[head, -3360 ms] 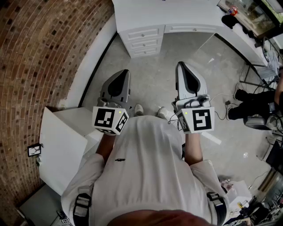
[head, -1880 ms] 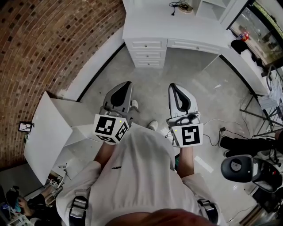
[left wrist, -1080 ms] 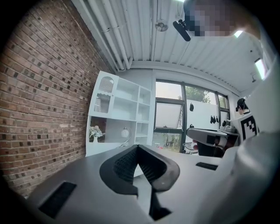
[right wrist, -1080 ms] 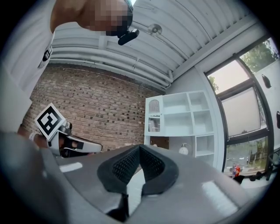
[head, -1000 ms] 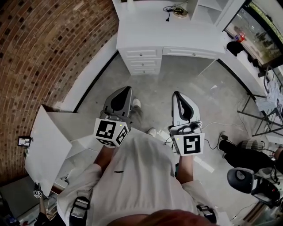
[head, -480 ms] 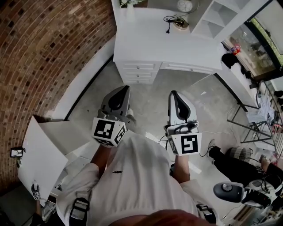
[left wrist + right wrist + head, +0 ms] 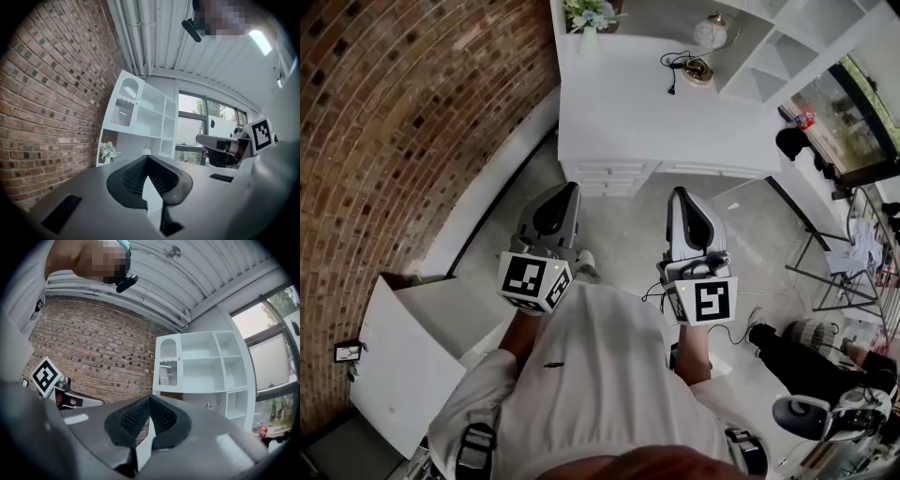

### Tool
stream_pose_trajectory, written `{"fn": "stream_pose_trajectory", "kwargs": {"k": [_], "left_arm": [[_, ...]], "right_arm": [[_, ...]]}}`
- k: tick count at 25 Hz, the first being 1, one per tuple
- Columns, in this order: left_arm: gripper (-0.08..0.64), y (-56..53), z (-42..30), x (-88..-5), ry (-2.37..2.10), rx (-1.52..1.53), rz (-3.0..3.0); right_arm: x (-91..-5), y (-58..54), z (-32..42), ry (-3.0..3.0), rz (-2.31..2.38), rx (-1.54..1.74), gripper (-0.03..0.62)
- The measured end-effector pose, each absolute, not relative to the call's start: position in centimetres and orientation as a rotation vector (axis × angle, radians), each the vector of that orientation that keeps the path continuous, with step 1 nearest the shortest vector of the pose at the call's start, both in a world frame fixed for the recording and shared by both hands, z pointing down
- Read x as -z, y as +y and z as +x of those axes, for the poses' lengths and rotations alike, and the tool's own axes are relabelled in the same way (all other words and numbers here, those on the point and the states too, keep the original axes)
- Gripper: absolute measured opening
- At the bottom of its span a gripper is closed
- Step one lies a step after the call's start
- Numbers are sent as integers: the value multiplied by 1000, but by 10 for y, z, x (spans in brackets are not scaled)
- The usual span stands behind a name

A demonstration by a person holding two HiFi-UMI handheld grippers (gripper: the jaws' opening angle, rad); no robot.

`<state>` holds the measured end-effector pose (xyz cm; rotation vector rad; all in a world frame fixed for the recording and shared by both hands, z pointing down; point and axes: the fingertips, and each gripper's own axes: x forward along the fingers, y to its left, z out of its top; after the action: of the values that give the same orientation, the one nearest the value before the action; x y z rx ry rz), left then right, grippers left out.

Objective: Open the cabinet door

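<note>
1. Head view: a grey left gripper (image 7: 565,190) and a grey right gripper (image 7: 680,195) are held side by side above a grey concrete floor (image 7: 628,225).
   - Both are pointed at a white bench (image 7: 656,112) with small drawers (image 7: 609,175) in its near face, and the bench is well apart from both.
   - A red brick wall (image 7: 394,122) is seen along the left.
   - At the far edge of the bench, a vase of flowers (image 7: 591,14) is placed at the left.
   - A small lamp (image 7: 712,31) is placed further right, with a black cable (image 7: 680,64) near it.
2. Left gripper view: the jaws of the left gripper (image 7: 147,159) are seen pressed together, with nothing between them.
   - Far beyond them, a tall white shelf unit (image 7: 154,122) is set against the brick wall.
   - A white arched cabinet door with ribbed glass (image 7: 124,105) is fitted in the unit's upper left compartment, just beside the wall.
   - The right gripper is seen at the right.
3. Right gripper view: the jaws of the right gripper (image 7: 150,399) are likewise closed together and empty.
   - The cabinet door (image 7: 168,363) is seen at the upper left of the shelf unit (image 7: 211,362), well apart from the jaws.
   - It lies flush with the unit's front, as far as can be told.
</note>
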<state>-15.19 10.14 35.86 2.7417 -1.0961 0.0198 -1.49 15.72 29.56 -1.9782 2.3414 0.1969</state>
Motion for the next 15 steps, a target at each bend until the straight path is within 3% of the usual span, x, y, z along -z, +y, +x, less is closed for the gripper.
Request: {"fn": "stream_pose_trajectory", "kwargs": {"k": [15], "left_arm": [[9,33,-158,-376,-1005,-26,2722]], "right_arm": [[-318,94,-15,2288,-2070,-125,11]]}}
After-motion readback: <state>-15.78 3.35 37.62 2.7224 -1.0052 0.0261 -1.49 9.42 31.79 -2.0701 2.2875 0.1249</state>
